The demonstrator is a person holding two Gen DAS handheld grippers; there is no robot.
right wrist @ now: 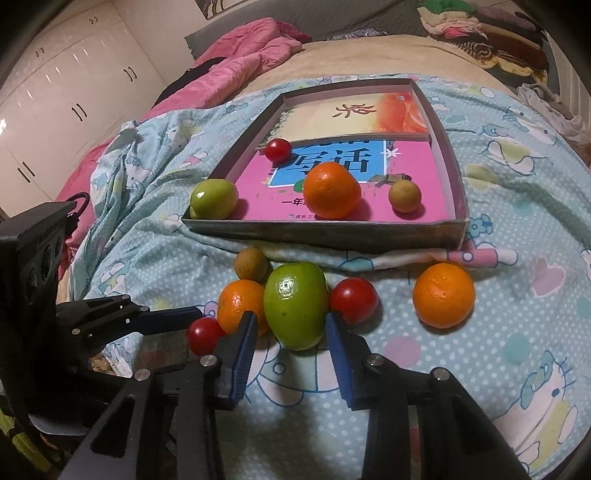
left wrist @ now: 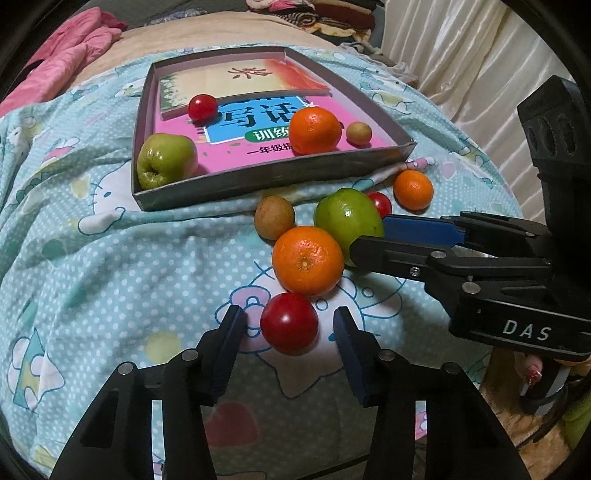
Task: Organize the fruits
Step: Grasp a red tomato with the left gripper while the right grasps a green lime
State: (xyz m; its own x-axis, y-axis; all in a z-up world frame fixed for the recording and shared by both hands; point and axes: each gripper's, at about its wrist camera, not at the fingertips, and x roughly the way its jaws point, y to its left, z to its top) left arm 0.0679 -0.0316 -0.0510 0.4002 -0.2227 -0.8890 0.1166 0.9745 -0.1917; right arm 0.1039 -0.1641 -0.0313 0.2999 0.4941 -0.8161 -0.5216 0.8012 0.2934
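A grey cardboard tray (left wrist: pixel 258 181) (right wrist: pixel 332 236) lies on the bed and holds a green fruit (left wrist: pixel 166 159), a red tomato (left wrist: pixel 202 108), an orange (left wrist: pixel 314 130) and a small brown fruit (left wrist: pixel 358 133). In front of it lie loose fruits. My left gripper (left wrist: pixel 290 326) is open, its fingers on either side of a red tomato (left wrist: pixel 289 323) (right wrist: pixel 204 335). My right gripper (right wrist: pixel 291 328) (left wrist: pixel 369 236) is open around a green fruit (right wrist: pixel 296 310) (left wrist: pixel 345 218). An orange (left wrist: pixel 307 259) (right wrist: pixel 240 304) sits between them.
A small brown fruit (right wrist: pixel 251 263), another tomato (right wrist: pixel 354 300) and another orange (right wrist: pixel 443 295) lie near the tray's front wall. Books line the tray floor. A pink quilt (right wrist: pixel 240 62) and piled clothes (right wrist: pixel 480 26) lie behind. The bed edge drops off at the near side.
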